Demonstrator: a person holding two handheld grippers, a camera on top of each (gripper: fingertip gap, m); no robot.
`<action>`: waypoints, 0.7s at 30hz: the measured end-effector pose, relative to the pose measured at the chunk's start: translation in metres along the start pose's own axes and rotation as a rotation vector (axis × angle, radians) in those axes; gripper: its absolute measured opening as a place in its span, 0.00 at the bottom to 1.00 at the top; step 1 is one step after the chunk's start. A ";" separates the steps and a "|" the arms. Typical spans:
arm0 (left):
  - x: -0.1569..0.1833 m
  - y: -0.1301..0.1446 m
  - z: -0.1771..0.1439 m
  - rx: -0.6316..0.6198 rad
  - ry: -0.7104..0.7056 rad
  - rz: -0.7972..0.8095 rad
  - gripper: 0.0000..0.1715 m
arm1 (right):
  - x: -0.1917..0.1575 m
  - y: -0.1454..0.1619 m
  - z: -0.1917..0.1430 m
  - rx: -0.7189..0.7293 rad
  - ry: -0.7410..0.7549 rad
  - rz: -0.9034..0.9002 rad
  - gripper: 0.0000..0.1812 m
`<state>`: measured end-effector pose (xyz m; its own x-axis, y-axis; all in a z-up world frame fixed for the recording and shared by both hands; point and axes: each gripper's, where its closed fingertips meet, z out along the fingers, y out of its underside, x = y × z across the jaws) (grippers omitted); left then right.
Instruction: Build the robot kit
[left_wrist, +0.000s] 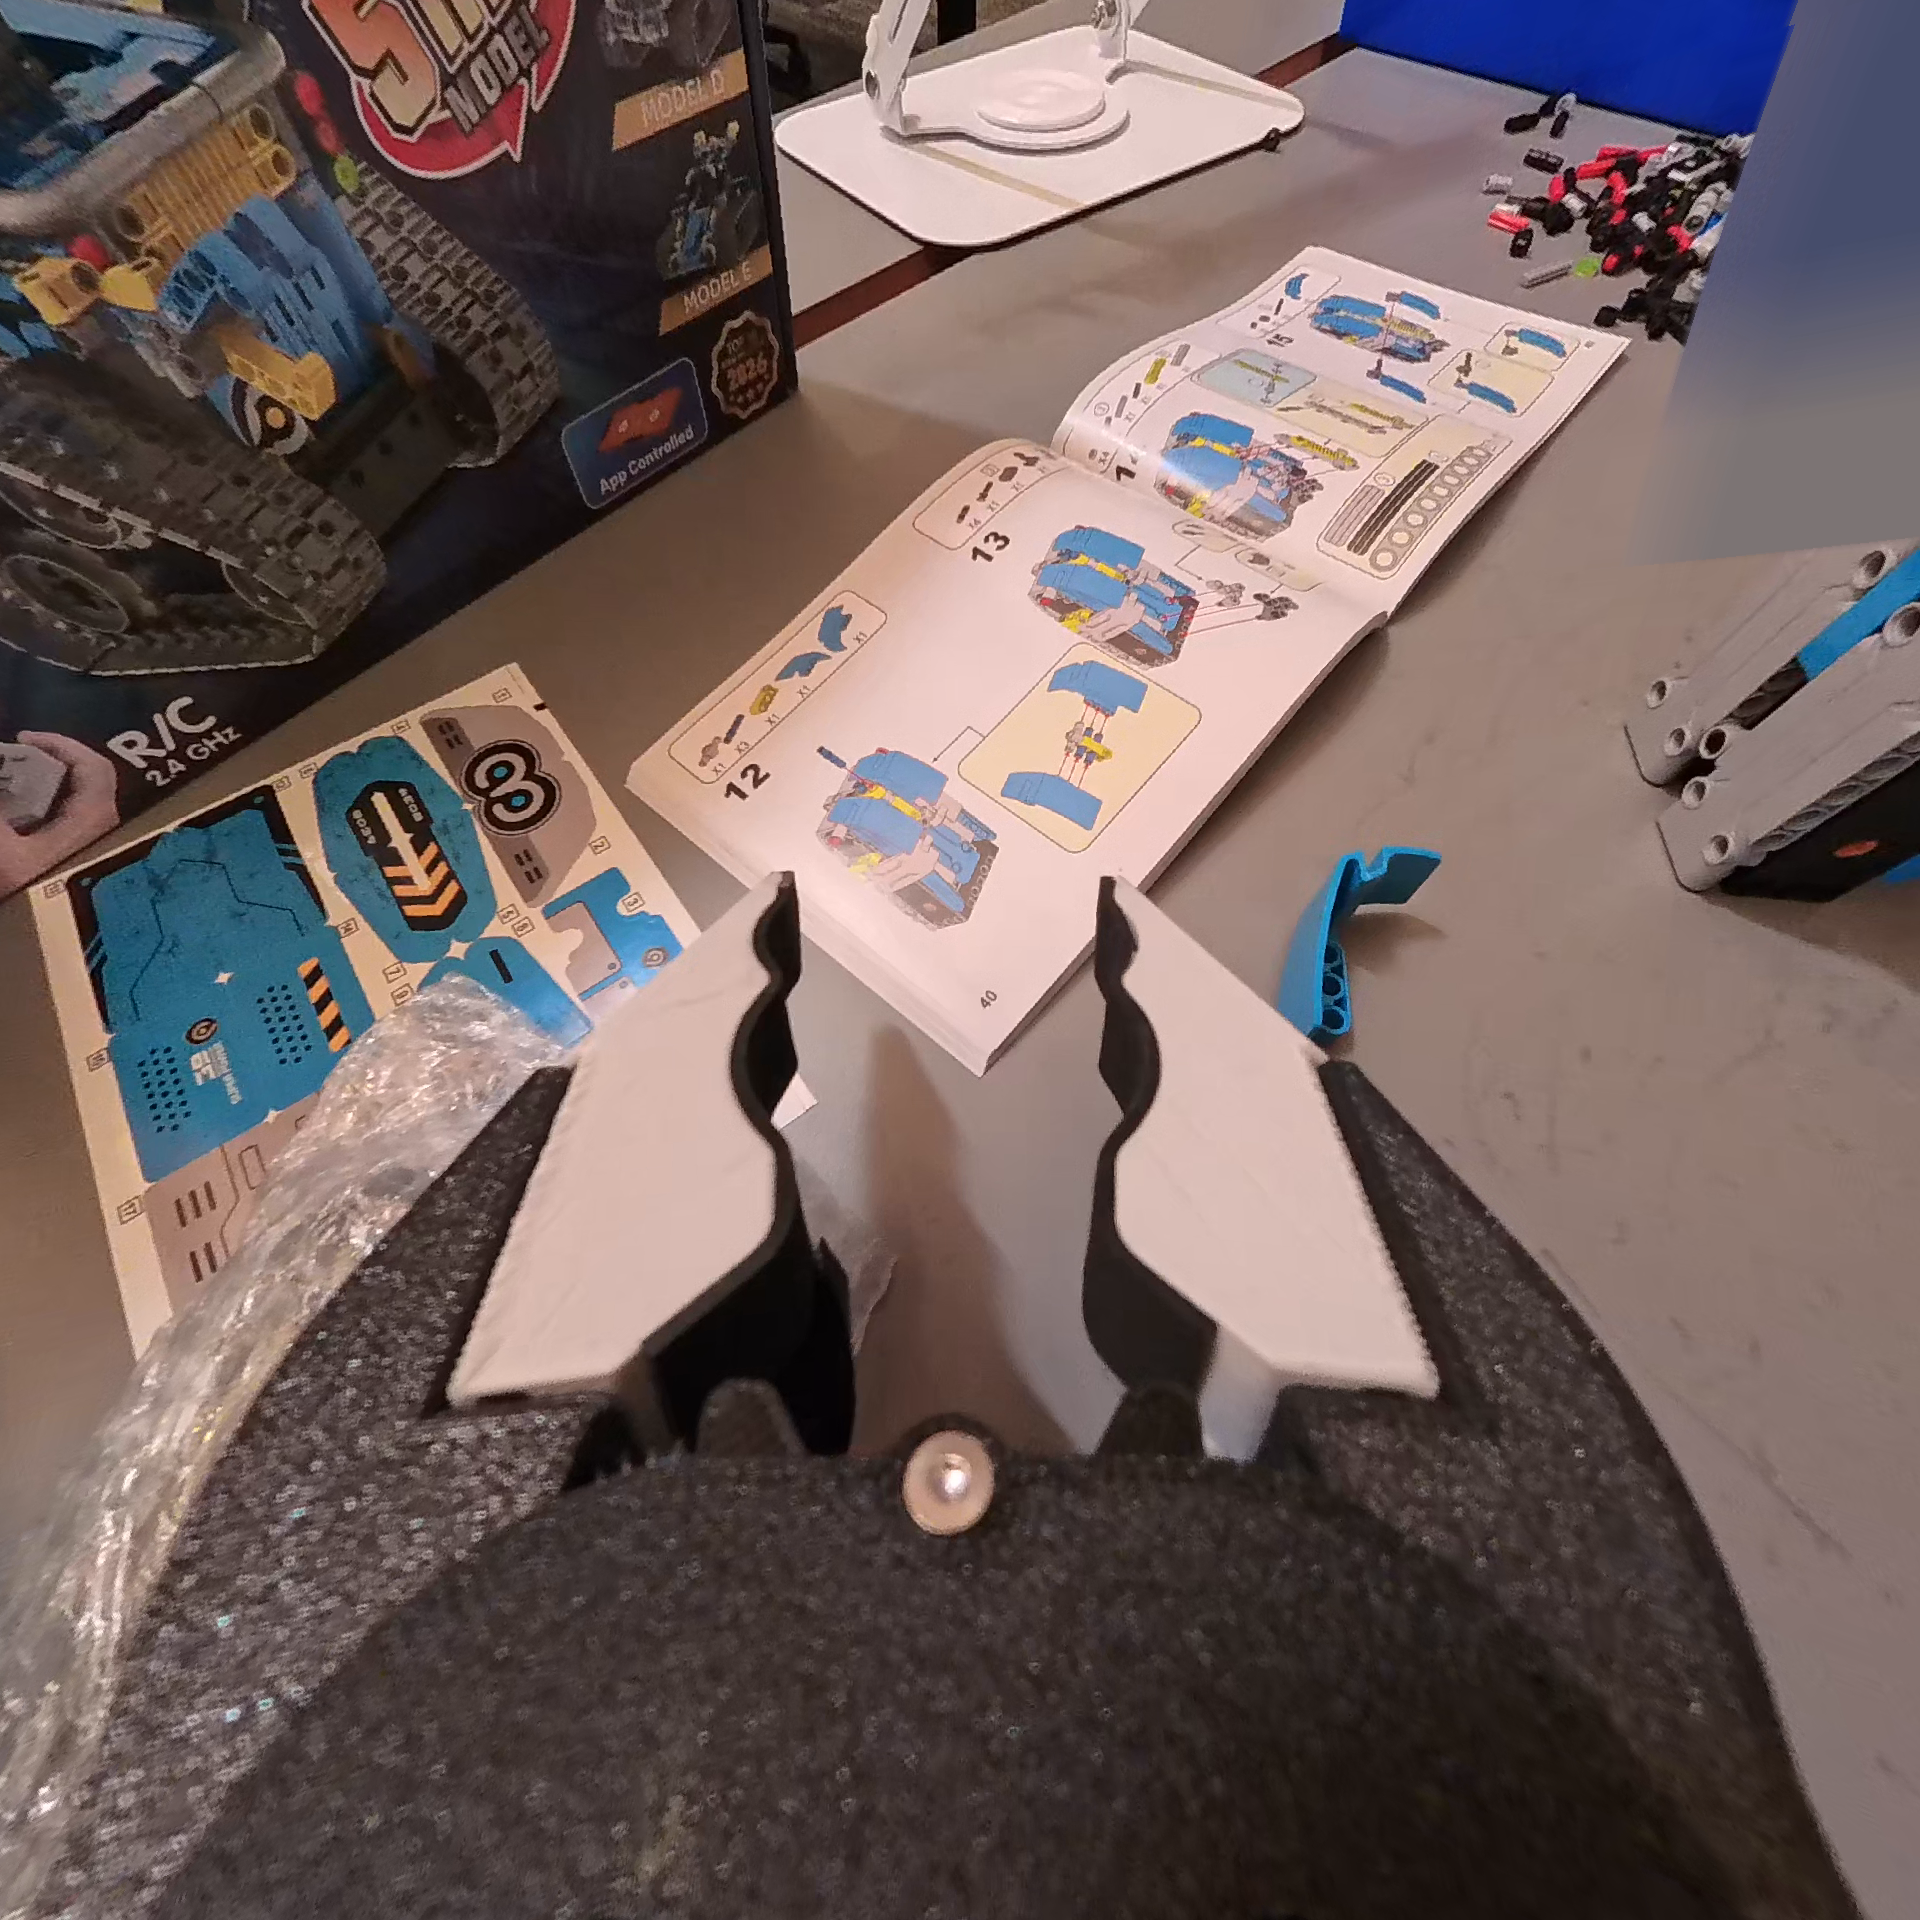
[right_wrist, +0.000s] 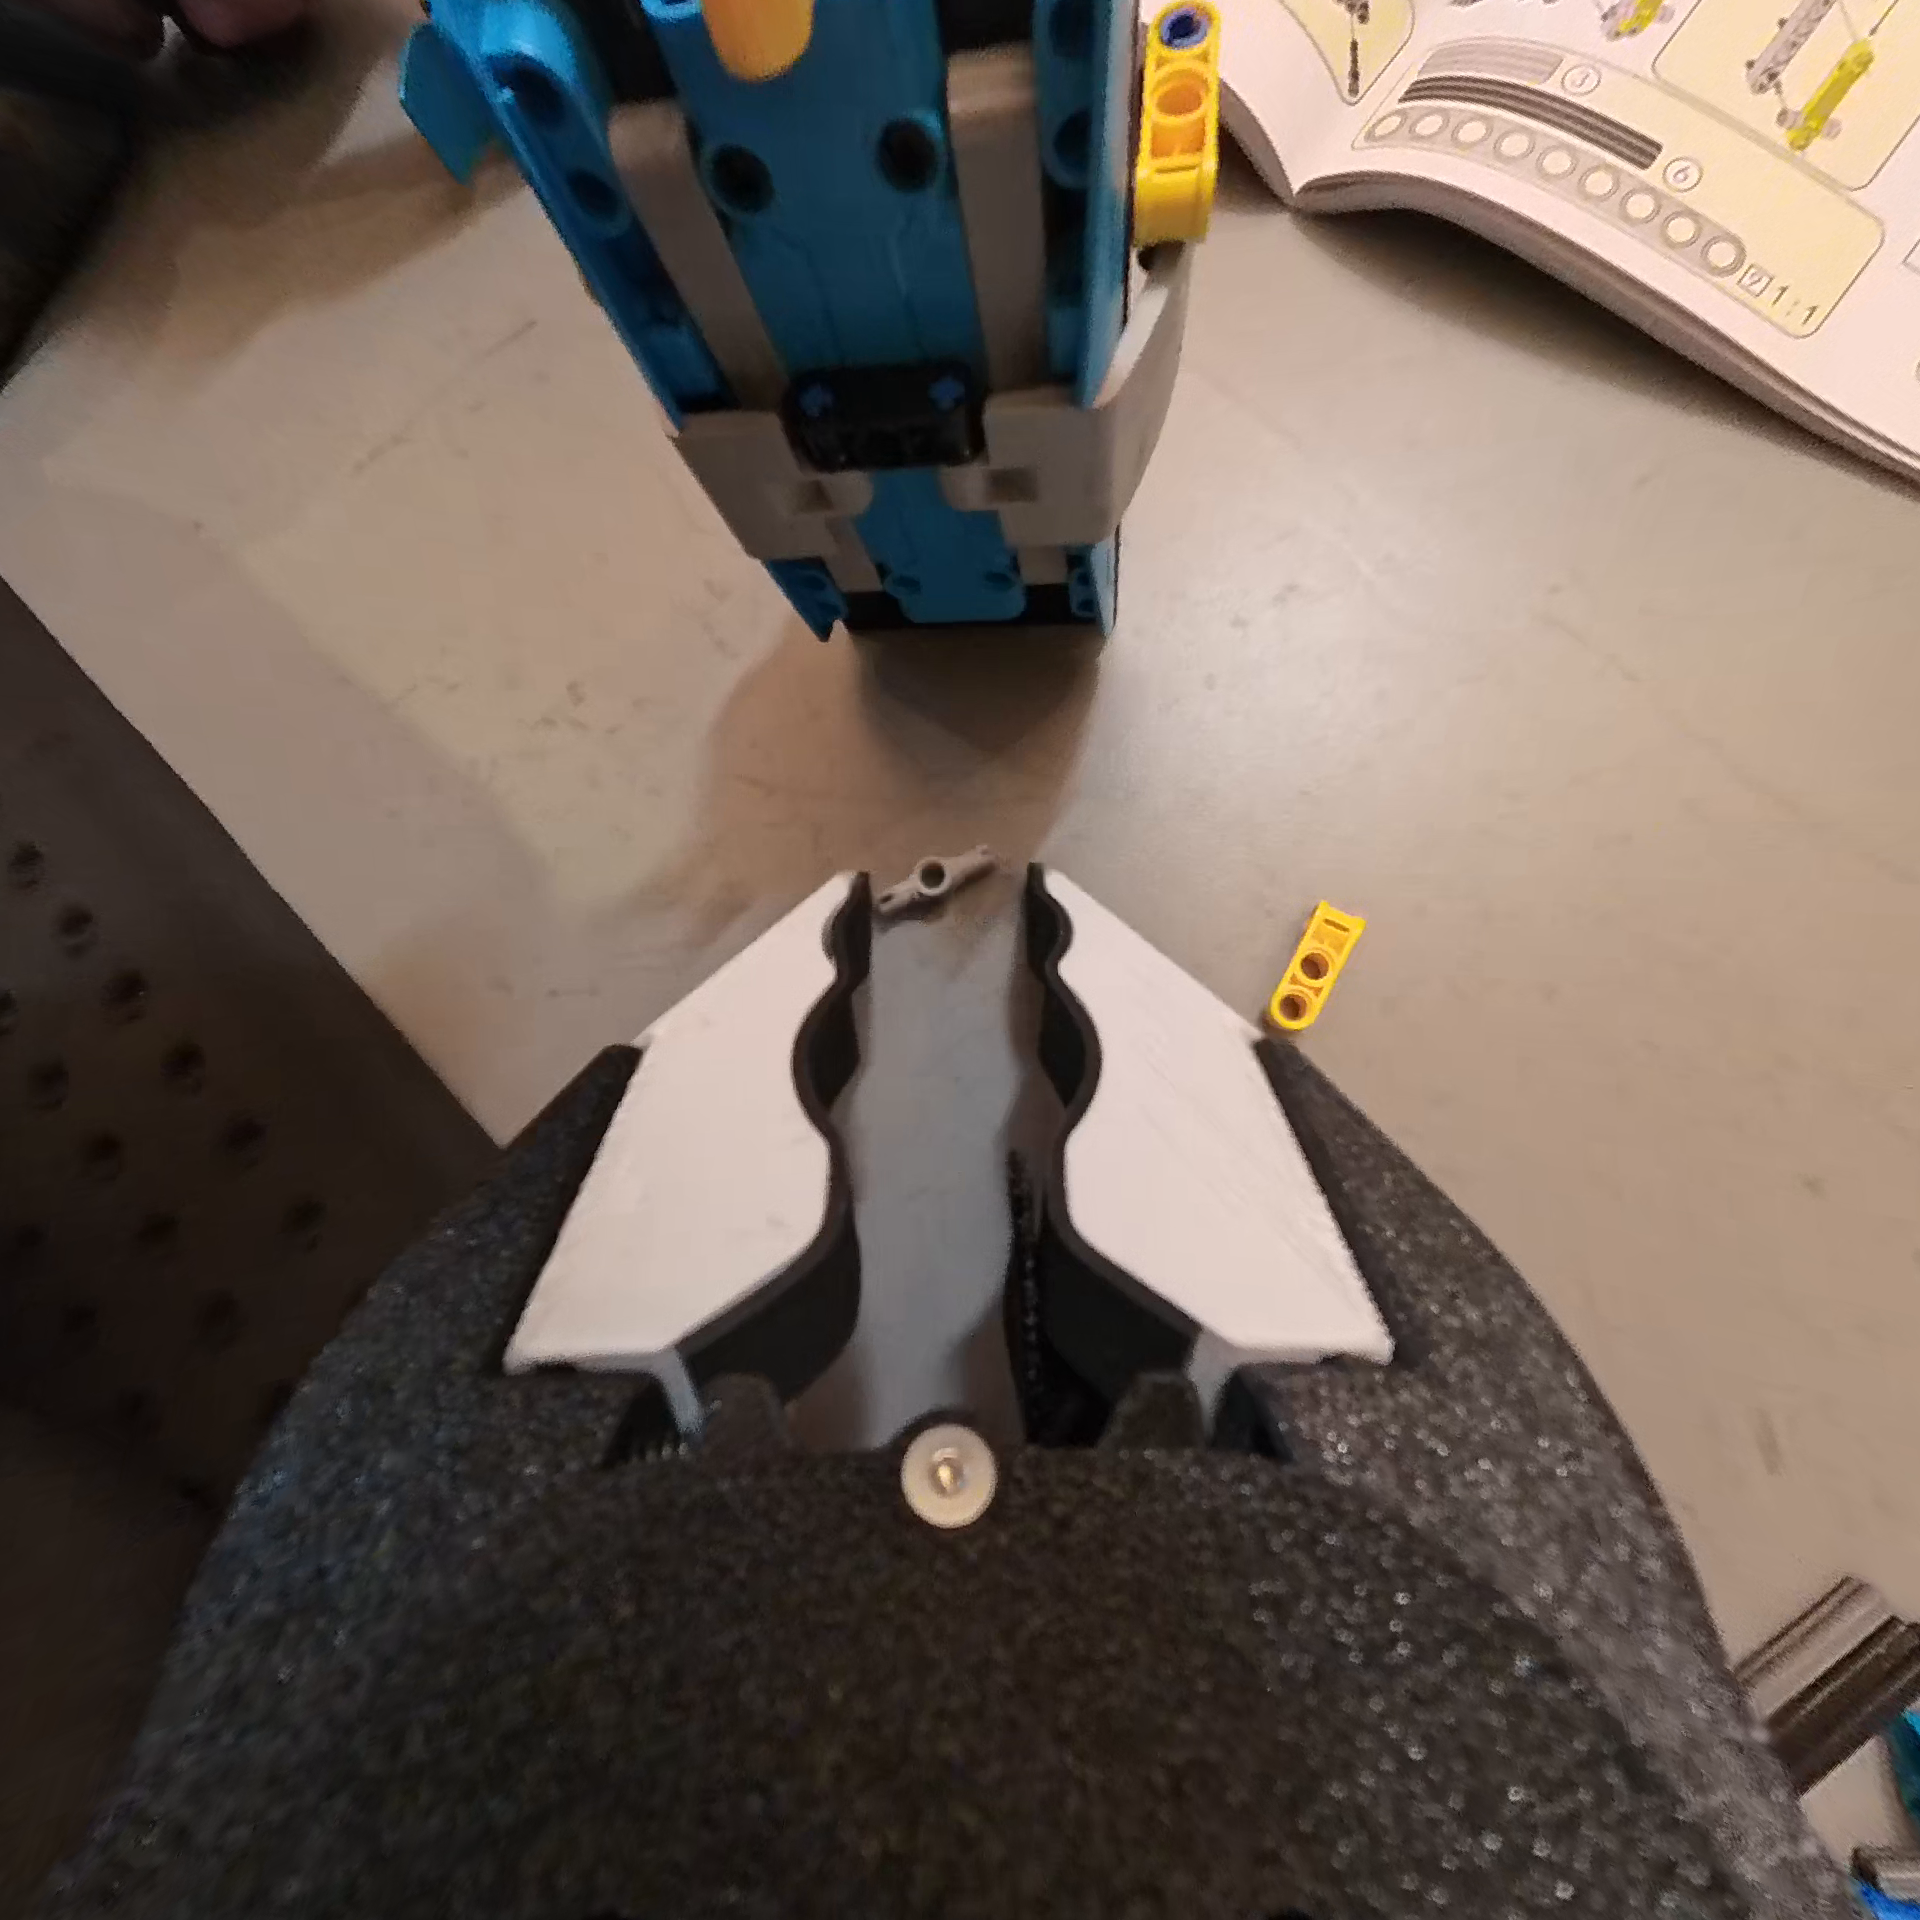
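Your left gripper gaped wide, empty, over the instruction booklet. Your right gripper stood narrower, empty, small grey connector at its tips, near the booklet.

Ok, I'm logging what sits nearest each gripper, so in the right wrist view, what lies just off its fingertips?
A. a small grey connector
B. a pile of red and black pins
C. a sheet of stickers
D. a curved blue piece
A: a small grey connector lies on the table just off the tips of the open right gripper, with a yellow piece off to its right and the blue model farther ahead.
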<state>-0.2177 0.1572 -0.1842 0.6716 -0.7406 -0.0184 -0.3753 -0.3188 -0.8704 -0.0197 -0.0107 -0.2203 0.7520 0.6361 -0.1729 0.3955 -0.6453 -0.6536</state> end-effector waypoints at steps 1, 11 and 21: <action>0.000 0.000 0.000 0.000 0.000 0.001 0.33 | 0.000 0.000 0.000 0.002 0.000 0.000 0.18; 0.000 0.000 0.000 -0.002 0.000 0.005 0.33 | 0.004 -0.014 -0.012 0.102 0.007 0.016 0.18; 0.000 0.001 0.001 -0.006 0.002 0.002 0.33 | 0.003 -0.011 -0.009 0.079 0.008 0.004 0.18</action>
<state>-0.2174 0.1572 -0.1851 0.6699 -0.7422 -0.0189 -0.3803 -0.3211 -0.8673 -0.0167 -0.0052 -0.2068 0.7576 0.6301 -0.1704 0.3500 -0.6125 -0.7087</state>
